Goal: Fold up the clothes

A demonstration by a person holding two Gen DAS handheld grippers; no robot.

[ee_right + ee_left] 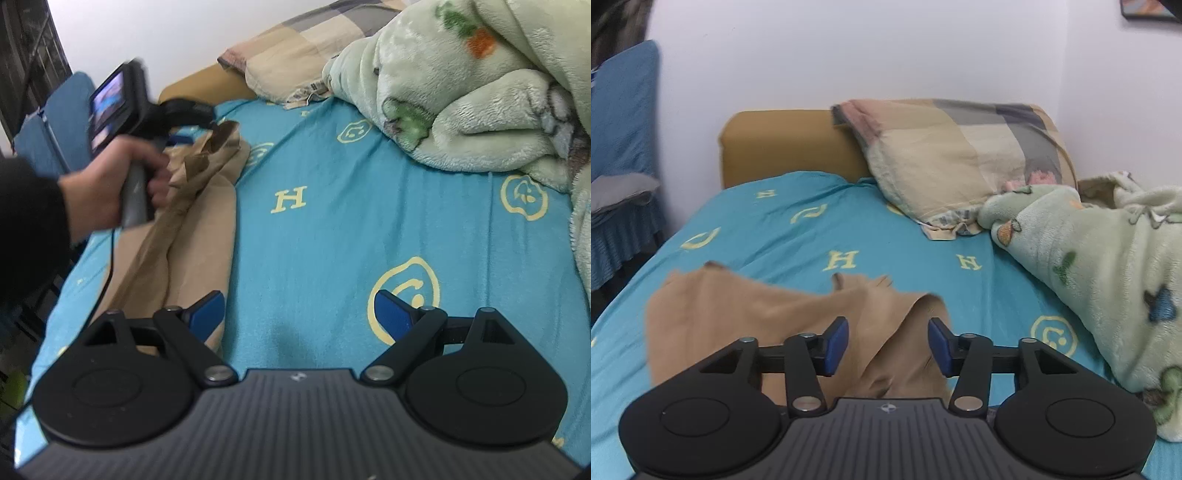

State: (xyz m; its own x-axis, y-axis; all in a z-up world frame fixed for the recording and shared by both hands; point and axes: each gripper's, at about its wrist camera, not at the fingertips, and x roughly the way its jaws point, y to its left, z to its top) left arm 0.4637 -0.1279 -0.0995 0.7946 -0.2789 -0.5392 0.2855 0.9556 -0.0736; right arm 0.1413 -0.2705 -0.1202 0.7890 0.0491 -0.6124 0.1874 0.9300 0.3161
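A tan garment (738, 317) lies crumpled on the turquoise bed sheet (798, 236), with one ridge of cloth raised. My left gripper (888, 347) hovers over it, open, its blue pads on either side of that ridge without pinching it. In the right wrist view the same garment (199, 236) stretches along the bed's left side. My right gripper (299, 314) is open low over the bare sheet (332, 229), its left finger at the garment's near edge. A person's hand (110, 181) holds the left tool's handle above the garment's far end.
A patchwork pillow (960, 158) leans on the yellow headboard (783, 144). A bunched pale green fleece blanket (1100, 280) fills the bed's right side. A blue-covered chair (624, 147) stands off the bed's left edge. A cable (107, 273) hangs from the left tool.
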